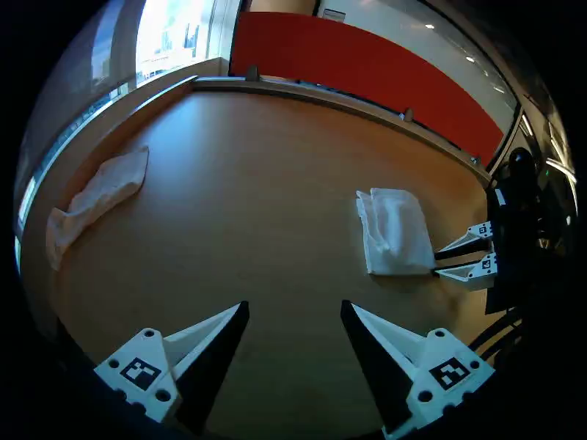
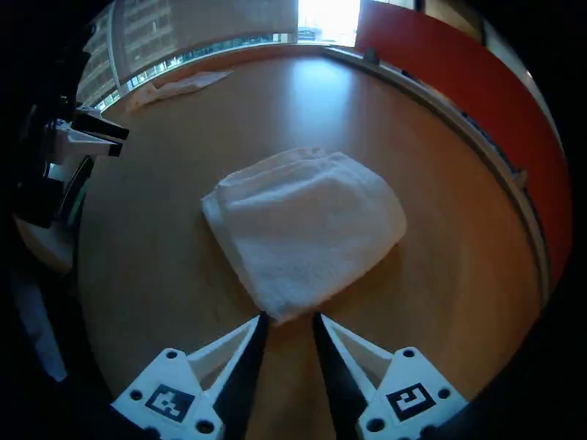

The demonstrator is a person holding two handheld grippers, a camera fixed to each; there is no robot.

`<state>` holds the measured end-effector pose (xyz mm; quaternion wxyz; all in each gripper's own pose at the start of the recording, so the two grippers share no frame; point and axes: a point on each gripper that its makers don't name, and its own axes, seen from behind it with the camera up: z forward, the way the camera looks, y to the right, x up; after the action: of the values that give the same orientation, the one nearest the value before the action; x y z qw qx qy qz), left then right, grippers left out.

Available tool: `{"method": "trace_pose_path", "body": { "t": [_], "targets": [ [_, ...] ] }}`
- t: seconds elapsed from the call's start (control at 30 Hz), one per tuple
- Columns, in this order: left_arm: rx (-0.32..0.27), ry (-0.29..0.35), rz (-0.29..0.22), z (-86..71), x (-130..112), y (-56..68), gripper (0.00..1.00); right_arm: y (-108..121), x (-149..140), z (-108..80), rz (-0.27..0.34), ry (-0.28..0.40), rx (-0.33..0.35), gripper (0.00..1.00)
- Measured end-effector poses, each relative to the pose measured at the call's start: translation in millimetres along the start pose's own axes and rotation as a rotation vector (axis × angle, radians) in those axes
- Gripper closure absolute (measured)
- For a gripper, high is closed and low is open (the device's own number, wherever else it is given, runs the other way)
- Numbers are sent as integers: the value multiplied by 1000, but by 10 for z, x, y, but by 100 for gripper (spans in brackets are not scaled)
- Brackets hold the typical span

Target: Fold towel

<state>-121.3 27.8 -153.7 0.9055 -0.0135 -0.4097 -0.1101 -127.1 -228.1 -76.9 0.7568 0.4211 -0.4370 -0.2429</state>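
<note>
Your right gripper [image 2: 287, 323], narrowly parted, sits at the folded towel [image 2: 304, 220] corner, contact unclear; left gripper [image 1: 293, 308] gapes empty.

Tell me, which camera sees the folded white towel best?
The right gripper view: the folded towel lies big and close, just ahead of the right gripper. The left gripper view shows it smaller, off to one side.

Wide wooden table [image 1: 279, 183], warm and glossy, with a raised rim [image 1: 330, 97] curving along its far edge from 11 to 2 o'clock. A red wall panel [image 1: 367, 66] stands behind at 1. Bright window [image 1: 172, 33] at 11, ceiling lights [image 1: 469, 59] at 2.
</note>
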Motion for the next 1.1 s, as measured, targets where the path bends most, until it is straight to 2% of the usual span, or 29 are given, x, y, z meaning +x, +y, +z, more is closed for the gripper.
{"method": "trace_pose_path", "body": {
  "t": [0.1, 0.3, 0.57, 0.8, 1.1],
  "targets": [
    [1, -1, 1, 0, -2, -2, 7, 2, -6, 3, 2, 0, -3, 62],
    [0, -1, -2, 0, -7, -1, 7, 20, -10, 25, 1, -2, -12, 64],
    [-1, 0, 0, 3, 3, 7, 7, 47, -27, 33, 18, -7, -19, 94],
    [-1, 3, -1, -2, 12, 1, 7, 62, -14, 15, 21, -2, -17, 98],
    [-1, 4, 0, -11, 6, -1, 7, 108, -2, -18, -1, 10, -50, 98]
  ]
}}
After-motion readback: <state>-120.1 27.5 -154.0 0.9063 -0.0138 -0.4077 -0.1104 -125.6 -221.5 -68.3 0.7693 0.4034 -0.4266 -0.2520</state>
